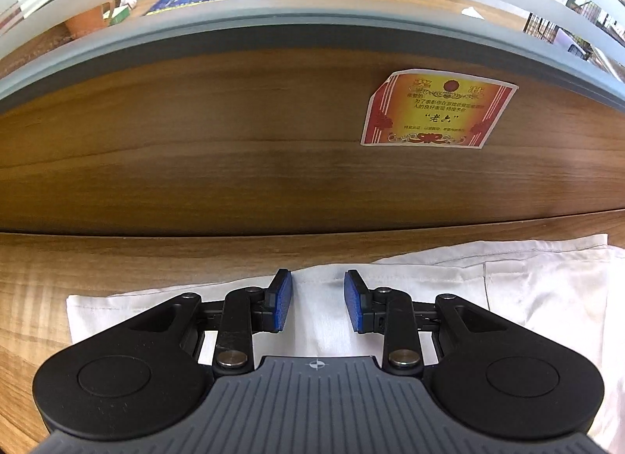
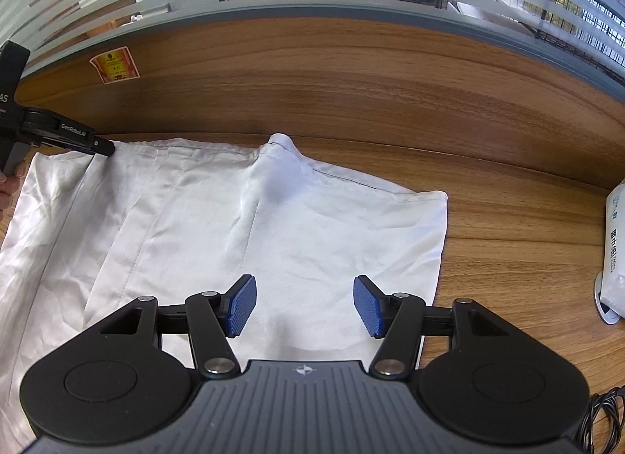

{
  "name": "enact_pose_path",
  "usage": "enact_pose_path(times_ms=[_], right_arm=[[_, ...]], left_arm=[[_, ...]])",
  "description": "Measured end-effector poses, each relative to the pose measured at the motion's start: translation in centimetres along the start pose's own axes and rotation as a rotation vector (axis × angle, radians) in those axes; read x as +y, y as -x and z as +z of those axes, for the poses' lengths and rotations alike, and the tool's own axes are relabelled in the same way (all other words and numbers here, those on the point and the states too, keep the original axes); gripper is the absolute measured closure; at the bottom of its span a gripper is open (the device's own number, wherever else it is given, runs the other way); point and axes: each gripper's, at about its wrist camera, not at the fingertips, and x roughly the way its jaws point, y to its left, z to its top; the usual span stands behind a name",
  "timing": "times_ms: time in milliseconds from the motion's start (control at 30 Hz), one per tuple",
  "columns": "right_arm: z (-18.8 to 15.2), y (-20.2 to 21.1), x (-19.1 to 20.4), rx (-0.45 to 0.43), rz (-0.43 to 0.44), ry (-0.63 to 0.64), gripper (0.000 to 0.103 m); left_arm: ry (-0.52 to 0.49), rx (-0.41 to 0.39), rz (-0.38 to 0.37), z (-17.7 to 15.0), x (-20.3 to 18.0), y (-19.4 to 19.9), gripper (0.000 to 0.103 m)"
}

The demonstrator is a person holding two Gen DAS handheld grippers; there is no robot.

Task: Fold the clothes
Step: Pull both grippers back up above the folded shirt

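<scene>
While the left wrist view looks steeply down, the left claw (image 1: 317,299) hangs over the far hem of a white garment (image 1: 527,286) spread on the wooden surface (image 1: 156,255); its blue pads (image 1: 284,299) stand a narrow gap apart with cloth showing between them, and nothing is pinched. From the garment, a red and yellow certificate sticker (image 1: 437,110) sits well beyond on the wooden back panel (image 1: 195,141); the hem itself lies just short of that panel's foot.

Seen from the right wrist, the garment (image 2: 273,219) covers most of the near surface (image 2: 508,259); it looks thin, light and limp, so I judge it will sag and slide on the smooth wood rather than hold a shape. The right claw (image 2: 304,305) hovers above the garment's near half with its pads (image 2: 243,305) set wide, gripping nothing. At the garment's far-left corner the left claw (image 2: 105,147) comes in from the side, a hand (image 2: 8,188) partly in view behind it; whether it touches the cloth there I cannot tell. A raised bump (image 2: 279,141) stands at the middle of the far hem. Off the garment's right edge, well apart, lies a white packet (image 2: 617,243). Seamed hems and corners look the safest holds; a pinch mid-panel would likely bunch the fabric.
</scene>
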Motion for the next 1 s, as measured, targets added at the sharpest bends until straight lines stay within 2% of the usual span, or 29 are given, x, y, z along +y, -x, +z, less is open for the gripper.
enact_pose_path(times_ms=[100,300,533,867,1000], right_arm=[[0.0,0.2,0.1,-0.003,0.004,-0.003,0.040],[0.1,1.0,0.3,-0.017,0.006,-0.001,0.039],[0.4,3.2,1.0,-0.047,0.001,0.004,0.034],[-0.3,8.0,2.6,-0.072,0.014,0.000,0.031],[-1.3,10.3,3.3,-0.077,0.013,0.005,0.029]], left_arm=[[-0.002,0.002,0.000,-0.9,-0.3,0.5,0.070],[-0.010,-0.006,0.005,-0.1,-0.4,1.5,0.069],[-0.013,-0.036,0.004,-0.3,-0.3,4.8,0.061],[-0.032,-0.056,0.002,-4.2,-0.9,11.6,0.052],[-0.048,-0.059,-0.001,-6.6,-1.0,14.1,0.045]])
